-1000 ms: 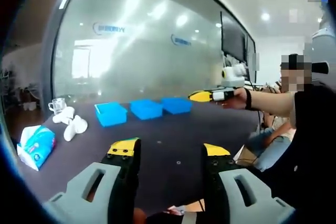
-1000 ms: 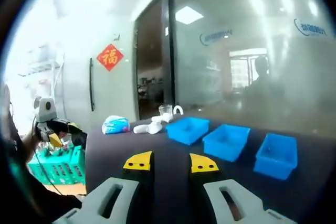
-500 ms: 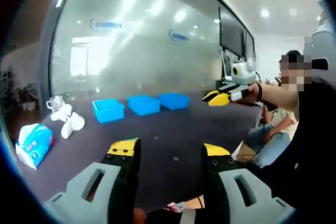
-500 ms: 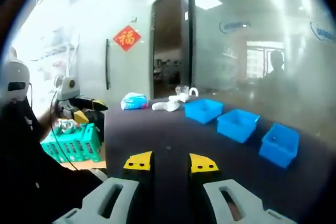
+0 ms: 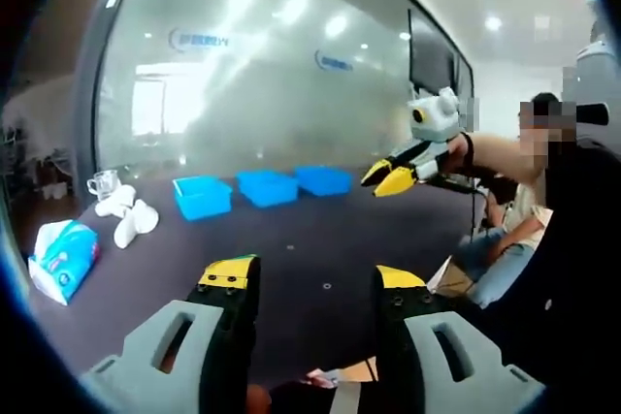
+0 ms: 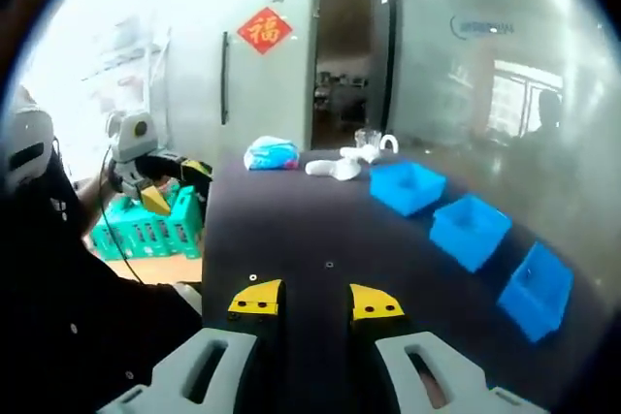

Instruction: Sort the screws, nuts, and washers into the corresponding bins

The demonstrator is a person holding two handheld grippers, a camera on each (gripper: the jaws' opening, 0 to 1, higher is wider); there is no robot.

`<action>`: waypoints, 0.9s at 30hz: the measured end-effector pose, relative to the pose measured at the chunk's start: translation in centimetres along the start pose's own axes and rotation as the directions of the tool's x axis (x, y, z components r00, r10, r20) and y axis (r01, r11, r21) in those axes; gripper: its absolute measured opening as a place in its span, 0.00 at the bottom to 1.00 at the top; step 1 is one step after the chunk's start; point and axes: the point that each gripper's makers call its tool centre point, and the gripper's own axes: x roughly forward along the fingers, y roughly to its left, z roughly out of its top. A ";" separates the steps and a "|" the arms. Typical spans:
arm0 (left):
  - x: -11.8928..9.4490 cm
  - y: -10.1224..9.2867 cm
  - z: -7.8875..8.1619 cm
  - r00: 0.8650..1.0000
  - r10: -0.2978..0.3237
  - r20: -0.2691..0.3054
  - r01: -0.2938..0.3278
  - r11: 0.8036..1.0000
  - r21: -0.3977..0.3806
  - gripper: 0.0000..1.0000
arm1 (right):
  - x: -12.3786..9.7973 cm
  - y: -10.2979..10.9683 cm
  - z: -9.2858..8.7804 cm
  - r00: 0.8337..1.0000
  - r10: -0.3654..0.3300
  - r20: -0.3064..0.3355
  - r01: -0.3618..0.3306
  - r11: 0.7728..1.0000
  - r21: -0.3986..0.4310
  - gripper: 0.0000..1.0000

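I hold my left gripper [image 5: 312,278] above the near edge of the dark table [image 5: 291,230], its yellow-tipped jaws spread wide with nothing between them. My right gripper [image 6: 315,298] hangs over the same table [image 6: 291,239] farther along, jaws parted more narrowly and also empty; in the left gripper view it shows in the air [image 5: 388,176] off to the right, jaws apart.

Three blue bins [image 5: 262,189] stand in a row on the far side of the table, close together but apart; in the right gripper view they [image 6: 471,230] run off to the right. A few tiny specks lie on the bare tabletop, one [image 5: 327,287] between my left jaws and the bins, two [image 6: 329,264] just ahead of my right jaws; I cannot tell whether they are screws, nuts or washers.

Near the table's end lie a blue-and-white tissue pack [image 5: 63,251], some white rounded things [image 5: 126,220] and a clear glass cup [image 5: 105,183]. A green crate [image 6: 150,230] sits beside the table, below my left gripper [image 6: 160,191]. Frosted glass walls stand behind.
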 end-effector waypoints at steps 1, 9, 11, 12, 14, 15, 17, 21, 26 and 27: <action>-0.1 0.0 -0.1 1.000 0.002 -0.001 -0.002 1.000 -0.001 0.44 | 0.3 0.2 0.1 1.000 0.008 -0.009 -0.009 1.000 -0.005 0.21; -0.4 0.5 -0.5 1.000 0.015 -0.002 -0.015 1.000 -0.011 0.44 | 3.6 0.1 0.0 0.993 0.063 -0.098 -0.067 0.997 -0.037 0.20; -0.5 0.8 -0.6 1.000 0.023 -0.003 -0.023 1.000 -0.013 0.44 | 4.4 0.3 -0.3 0.989 0.081 -0.123 -0.088 0.995 -0.050 0.20; -0.6 1.0 -0.6 1.000 0.025 -0.003 -0.026 1.000 -0.014 0.44 | 4.8 0.4 -0.4 0.986 0.097 -0.139 -0.105 0.993 -0.050 0.20; -0.7 1.2 -0.5 1.000 0.030 -0.001 -0.030 0.999 -0.016 0.44 | 5.6 0.6 -0.6 0.980 0.114 -0.166 -0.126 0.990 -0.060 0.20; -0.8 1.3 -0.5 1.000 0.031 -0.001 -0.031 0.999 -0.015 0.44 | 6.0 0.7 -0.8 0.976 0.119 -0.185 -0.134 0.989 -0.070 0.20; -0.8 1.4 -0.5 0.999 0.033 -0.002 -0.033 0.999 -0.013 0.44 | 6.8 0.8 -0.8 0.969 0.132 -0.210 -0.151 0.986 -0.075 0.20; -0.9 1.5 -0.6 0.999 0.034 -0.006 -0.034 0.999 -0.015 0.44 | 8.7 1.2 -1.2 0.950 0.154 -0.272 -0.185 0.978 -0.092 0.19; -0.8 1.4 -0.8 0.999 0.037 -0.014 -0.037 0.999 -0.014 0.44 | 10.4 1.3 -2.0 0.929 0.156 -0.335 -0.210 0.969 -0.131 0.19; -0.8 1.5 -0.8 0.999 0.040 -0.014 -0.041 0.999 -0.012 0.44 | 10.8 1.2 -2.1 0.927 0.155 -0.342 -0.211 0.968 -0.133 0.19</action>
